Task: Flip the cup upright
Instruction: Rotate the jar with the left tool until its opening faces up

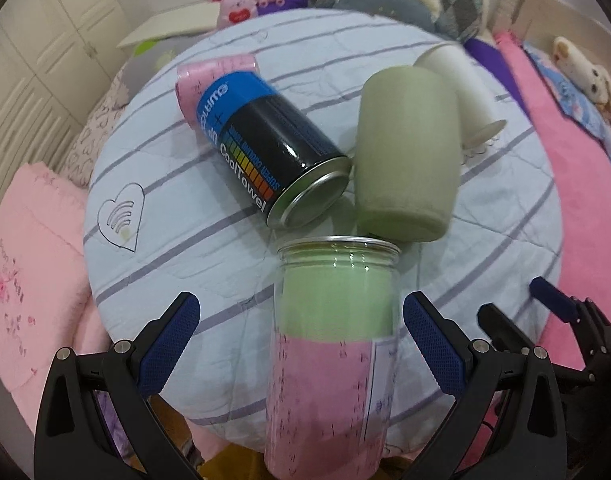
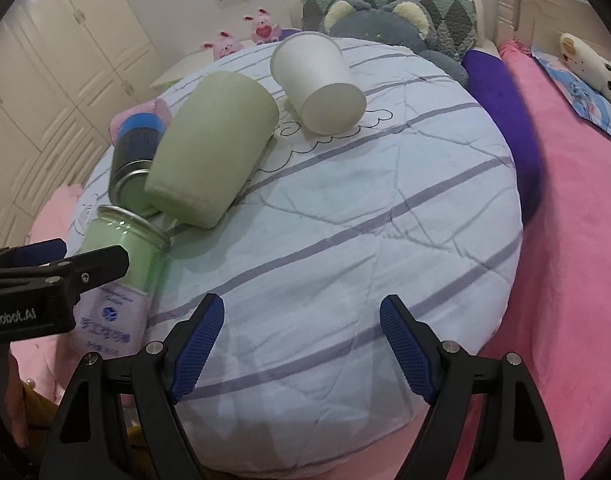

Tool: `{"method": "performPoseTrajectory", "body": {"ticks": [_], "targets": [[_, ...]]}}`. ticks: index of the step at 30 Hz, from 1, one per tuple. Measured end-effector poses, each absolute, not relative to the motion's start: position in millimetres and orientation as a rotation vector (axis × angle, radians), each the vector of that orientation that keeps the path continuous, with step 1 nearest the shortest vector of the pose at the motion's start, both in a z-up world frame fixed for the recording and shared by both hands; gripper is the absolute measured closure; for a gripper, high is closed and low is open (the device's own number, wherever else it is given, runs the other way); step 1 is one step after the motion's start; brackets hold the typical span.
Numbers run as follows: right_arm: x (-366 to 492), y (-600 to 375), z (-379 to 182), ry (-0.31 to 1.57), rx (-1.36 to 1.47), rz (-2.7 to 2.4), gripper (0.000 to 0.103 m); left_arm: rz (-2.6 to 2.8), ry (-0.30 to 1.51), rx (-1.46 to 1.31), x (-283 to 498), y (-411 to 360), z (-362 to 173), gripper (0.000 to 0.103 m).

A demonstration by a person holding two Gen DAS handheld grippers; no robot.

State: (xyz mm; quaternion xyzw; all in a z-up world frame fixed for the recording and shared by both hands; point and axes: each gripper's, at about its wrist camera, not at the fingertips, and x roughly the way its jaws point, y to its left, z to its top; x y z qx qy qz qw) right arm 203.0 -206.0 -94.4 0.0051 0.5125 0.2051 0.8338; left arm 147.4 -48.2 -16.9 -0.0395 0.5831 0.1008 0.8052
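Left gripper (image 1: 299, 332) gapes around the clear jar (image 1: 333, 344); green cup (image 1: 405, 156) beyond touches black can (image 1: 273, 148).

On the black and blue can (image 1: 265, 148) lying on its side I can read "CoolTowel" in white along the body, next to a rainbow colour scale; the smaller print beside it and the logo on the blue band are too blurred for me. My left gripper (image 2: 45, 280) shows "enRobot.AI" in white on its black body, cut off at the frame edge. The clear jar (image 2: 113, 300) carries a white label with blue characters I can't make out
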Motion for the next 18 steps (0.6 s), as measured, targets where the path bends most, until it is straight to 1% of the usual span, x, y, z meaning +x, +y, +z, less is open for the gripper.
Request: {"method": "performPoseTrajectory", "body": {"ticks": [11, 13, 14, 15, 17, 18], "targets": [[222, -204, -103, 1.087, -0.011, 0.478, 0.021, 0.182, 1.317, -0.106, 166, -56, -34, 0.0], [225, -206, -103, 1.085, -0.003, 0.483, 0.021, 0.186, 1.327, -0.11, 169, -55, -38, 0.002], [225, -206, -103, 1.085, 0.001, 0.485, 0.021, 0.185, 1.338, -0.117, 171, -54, -41, 0.01], [226, -207, -103, 1.085, 0.003, 0.486, 0.021, 0.184, 1.355, -0.118, 172, -53, -44, 0.024], [226, -207, -103, 1.085, 0.005, 0.487, 0.021, 0.157, 1.4, -0.144, 175, -49, -52, 0.032], [228, -206, -103, 1.086, 0.004, 0.487, 0.021, 0.149, 1.413, -0.162, 176, -47, -55, 0.032]]}}
